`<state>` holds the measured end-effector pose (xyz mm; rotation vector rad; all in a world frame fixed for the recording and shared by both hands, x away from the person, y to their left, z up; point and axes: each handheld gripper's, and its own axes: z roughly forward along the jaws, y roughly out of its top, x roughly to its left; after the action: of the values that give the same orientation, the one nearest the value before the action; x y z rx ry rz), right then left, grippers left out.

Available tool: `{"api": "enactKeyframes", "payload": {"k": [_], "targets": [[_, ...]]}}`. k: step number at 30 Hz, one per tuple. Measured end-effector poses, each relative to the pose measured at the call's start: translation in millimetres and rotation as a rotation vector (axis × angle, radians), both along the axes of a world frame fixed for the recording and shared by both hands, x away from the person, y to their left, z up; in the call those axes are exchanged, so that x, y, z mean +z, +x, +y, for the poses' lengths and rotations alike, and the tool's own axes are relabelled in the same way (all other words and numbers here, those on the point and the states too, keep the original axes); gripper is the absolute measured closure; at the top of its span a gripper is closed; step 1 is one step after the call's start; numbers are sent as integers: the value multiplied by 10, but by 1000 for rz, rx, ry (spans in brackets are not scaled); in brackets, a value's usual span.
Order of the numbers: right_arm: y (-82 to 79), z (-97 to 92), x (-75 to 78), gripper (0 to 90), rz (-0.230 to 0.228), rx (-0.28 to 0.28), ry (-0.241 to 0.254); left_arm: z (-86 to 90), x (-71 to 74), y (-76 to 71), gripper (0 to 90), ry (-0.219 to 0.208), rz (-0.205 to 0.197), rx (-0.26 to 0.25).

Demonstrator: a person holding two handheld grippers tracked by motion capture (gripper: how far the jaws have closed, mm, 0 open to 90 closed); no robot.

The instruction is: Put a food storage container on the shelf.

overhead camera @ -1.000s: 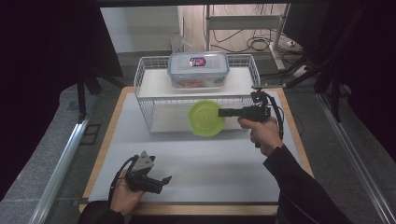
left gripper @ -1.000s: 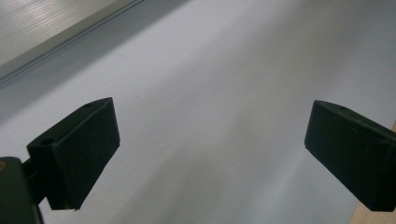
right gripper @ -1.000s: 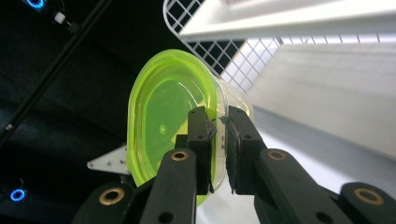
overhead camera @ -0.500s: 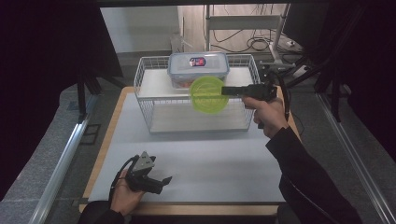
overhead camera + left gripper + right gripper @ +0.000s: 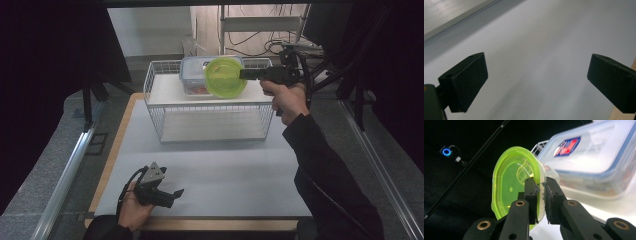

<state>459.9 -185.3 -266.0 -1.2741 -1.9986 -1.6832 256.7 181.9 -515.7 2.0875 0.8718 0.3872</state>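
I hold the green container (image 5: 225, 77) by its rim with the right gripper (image 5: 245, 74): the jaws pinch the lid edge and wall together, which keeps the lid seated and leaves the body hanging free on its side. The wire rack (image 5: 210, 107) serves as my landmark. The green container sits in the air above the rack's upper shelf, just in front of the clear lidded box (image 5: 192, 75) that rests on that shelf; whether it touches the box I cannot tell. In the right gripper view the box (image 5: 596, 157) lies close behind the container (image 5: 516, 180). I judge this height suits a set-down beside the box. The left gripper (image 5: 172, 195) rests low on the counter (image 5: 225, 175), well in front of the rack, jaws spread and empty, so the approach path is unobstructed.
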Motion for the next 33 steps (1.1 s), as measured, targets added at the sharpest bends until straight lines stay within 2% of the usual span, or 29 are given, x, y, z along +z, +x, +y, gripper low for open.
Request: {"api": "enactKeyframes", "payload": {"k": [12, 16, 23, 33], "targets": [[305, 189, 265, 812, -12, -77, -20, 6, -3, 2, 28, -6, 5, -8], [406, 284, 325, 812, -10, -104, -44, 12, 1, 0, 29, -12, 5, -12], [554, 393, 364, 812, 3, -150, -83, 13, -1, 0, 29, -16, 9, -15], [707, 503, 304, 810, 52, -166, -118, 18, 0, 0, 29, -19, 12, -22]]}}
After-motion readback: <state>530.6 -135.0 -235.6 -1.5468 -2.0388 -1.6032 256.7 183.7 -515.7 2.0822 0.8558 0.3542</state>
